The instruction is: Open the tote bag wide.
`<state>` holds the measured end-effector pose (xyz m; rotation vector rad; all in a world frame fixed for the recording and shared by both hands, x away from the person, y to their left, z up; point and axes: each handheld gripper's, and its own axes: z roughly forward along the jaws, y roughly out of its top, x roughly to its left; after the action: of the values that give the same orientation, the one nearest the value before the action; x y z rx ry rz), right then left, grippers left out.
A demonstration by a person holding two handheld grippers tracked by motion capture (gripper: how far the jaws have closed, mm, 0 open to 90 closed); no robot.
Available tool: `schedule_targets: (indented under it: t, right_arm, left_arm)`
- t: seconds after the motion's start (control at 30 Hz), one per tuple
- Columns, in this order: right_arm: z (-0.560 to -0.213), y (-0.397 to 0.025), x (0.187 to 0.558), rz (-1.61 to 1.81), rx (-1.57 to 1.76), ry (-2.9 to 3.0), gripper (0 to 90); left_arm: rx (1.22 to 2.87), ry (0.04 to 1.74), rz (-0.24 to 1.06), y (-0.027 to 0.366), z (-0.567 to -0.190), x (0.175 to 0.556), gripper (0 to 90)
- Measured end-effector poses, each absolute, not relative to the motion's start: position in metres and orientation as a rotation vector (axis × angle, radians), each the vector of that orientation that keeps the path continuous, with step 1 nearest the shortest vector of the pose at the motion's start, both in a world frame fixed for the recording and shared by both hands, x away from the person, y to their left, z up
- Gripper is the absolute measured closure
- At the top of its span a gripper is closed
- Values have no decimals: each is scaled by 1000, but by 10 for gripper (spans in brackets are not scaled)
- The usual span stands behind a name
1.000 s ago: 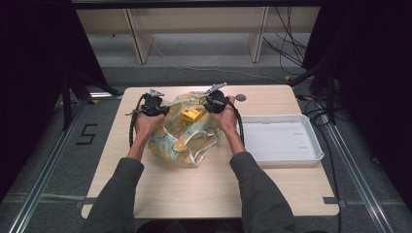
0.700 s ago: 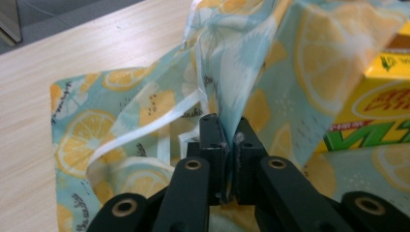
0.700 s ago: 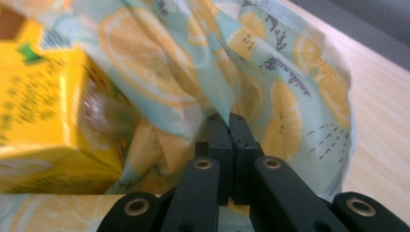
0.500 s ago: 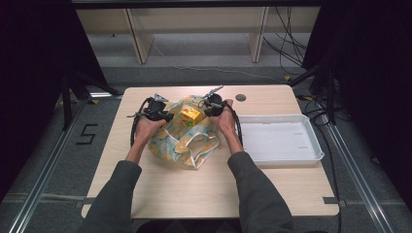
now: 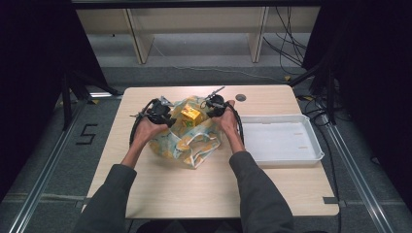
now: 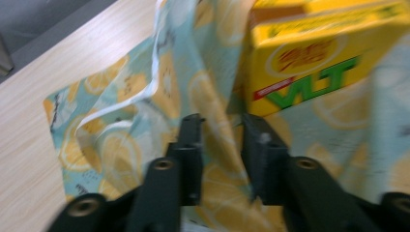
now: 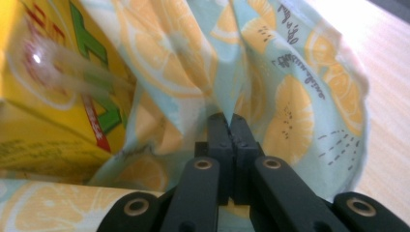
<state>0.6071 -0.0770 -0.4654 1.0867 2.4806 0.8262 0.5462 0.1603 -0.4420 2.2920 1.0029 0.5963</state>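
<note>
A person sits at a light wooden table (image 5: 160, 194) with a claw in each hand, both reaching into a lemon-print bag (image 5: 187, 141) that lies near the table's middle. The bag is pale blue with yellow lemon slices and has white handles (image 5: 197, 150) trailing toward the person.

The left claw (image 6: 222, 145) has its jaws spread, with a fold of the bag's fabric standing in the gap between them; the view is blurred, so whether the fabric touches either jaw cannot be told. In the high view this left claw (image 5: 163, 116) sits at the bag's left rim.

The right claw (image 7: 229, 140) has its jaws pressed together, pinching a fold of the bag's cloth at its far side. From above, the right claw (image 5: 214, 106) is at the bag's right rim.

A yellow carton (image 5: 189, 114) with green and red lettering sits inside the bag's open mouth, between the two claws. A shallow white tray (image 5: 311, 155) rests on the table just right of the bag, and a small dark round disc (image 5: 240, 97) lies near the far edge.
</note>
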Motion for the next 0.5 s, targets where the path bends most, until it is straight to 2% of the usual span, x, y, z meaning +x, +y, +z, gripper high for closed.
schedule_targets:
  t: [0.03, 0.07, 0.1, 0.2, 0.5]
  right_arm:
    - [-465, -77, 607, 826, 1087, 2481, 900]
    - [-466, -78, 607, 822, 1080, 2488, 900]
    - [-467, -79, 608, 813, 1081, 2486, 900]
    - [-466, -82, 607, 815, 1099, 2485, 900]
    - [-470, -79, 605, 751, 1103, 2510, 897]
  left_arm:
    - [2292, 1003, 596, 160, -442, 546, 773]
    - [2303, 1027, 603, 160, -445, 548, 773]
    - [2316, 1050, 612, 162, -448, 551, 816]
    - [2321, 1139, 609, 168, -455, 555, 870]
    - [2355, 1193, 590, 172, -471, 559, 868]
